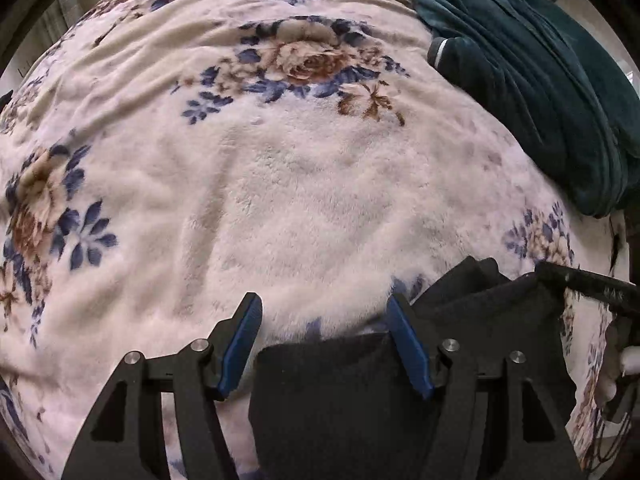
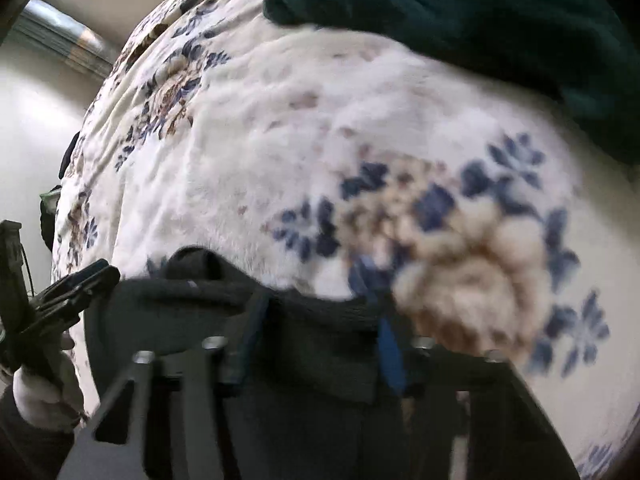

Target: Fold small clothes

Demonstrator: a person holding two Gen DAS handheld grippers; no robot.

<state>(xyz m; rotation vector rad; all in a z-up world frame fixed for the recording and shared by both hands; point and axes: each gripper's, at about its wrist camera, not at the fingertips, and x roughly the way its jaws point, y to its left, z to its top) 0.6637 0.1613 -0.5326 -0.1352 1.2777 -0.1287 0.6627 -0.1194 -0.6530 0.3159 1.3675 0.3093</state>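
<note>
On the floral fleece blanket (image 1: 304,184) the small black garment (image 1: 340,392) lies just under both tools, the left gripper (image 1: 324,320) open above it and the right gripper (image 2: 316,320) also open, so I judge the next move is grasping an edge to fold.

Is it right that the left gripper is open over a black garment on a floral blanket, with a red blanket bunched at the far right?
Not quite: the bunched blanket is dark teal, not red, as the left wrist view shows. The left gripper is open over the black garment on the floral blanket.
</note>
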